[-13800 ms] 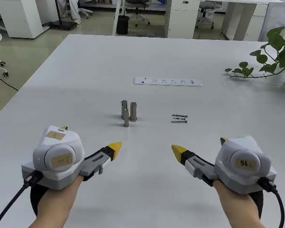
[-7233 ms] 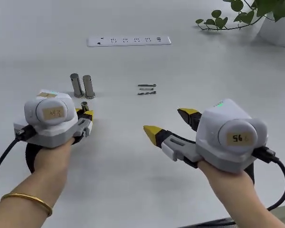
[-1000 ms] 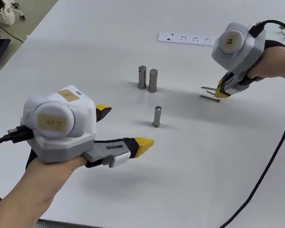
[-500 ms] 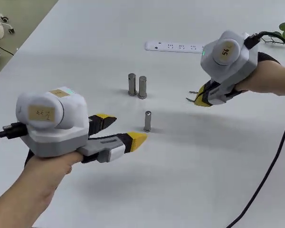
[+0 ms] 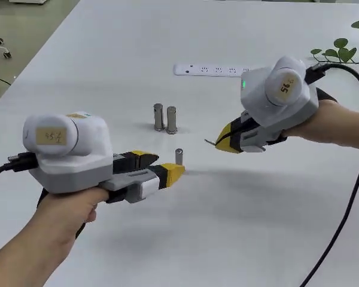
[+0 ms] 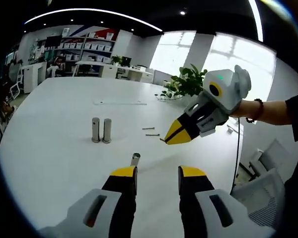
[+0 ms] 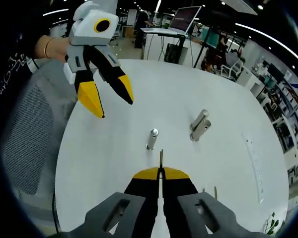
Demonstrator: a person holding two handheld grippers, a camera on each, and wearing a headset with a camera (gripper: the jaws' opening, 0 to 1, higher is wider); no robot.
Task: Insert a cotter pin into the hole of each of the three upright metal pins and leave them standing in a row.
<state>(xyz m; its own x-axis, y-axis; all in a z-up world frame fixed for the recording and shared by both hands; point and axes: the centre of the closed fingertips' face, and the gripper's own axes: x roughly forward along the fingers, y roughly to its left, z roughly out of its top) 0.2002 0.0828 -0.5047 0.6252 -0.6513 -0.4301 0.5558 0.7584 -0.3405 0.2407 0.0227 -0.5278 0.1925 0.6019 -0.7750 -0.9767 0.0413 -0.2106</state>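
Note:
One metal pin (image 5: 179, 156) stands alone in front of two more upright pins (image 5: 164, 118) that stand side by side. My right gripper (image 5: 226, 142) is shut on a thin cotter pin (image 7: 161, 157), held in the air just right of the lone pin (image 7: 152, 139), with its tip towards it. The left gripper (image 5: 158, 164) is open, its jaws just left of and short of that pin (image 6: 134, 159). Two loose cotter pins (image 6: 150, 132) lie on the table behind. The pair of pins (image 6: 101, 130) stands further left in the left gripper view.
A white power strip (image 5: 212, 70) lies across the far side of the white table (image 5: 239, 227). A leafy plant (image 5: 347, 48) sits at the far right. Black cables trail from both grippers. An office with desks and shelves lies beyond.
The right gripper has carried the cotter pin leftward and down, close to the lone pin. The left gripper has come nearer to that pin and stays open.

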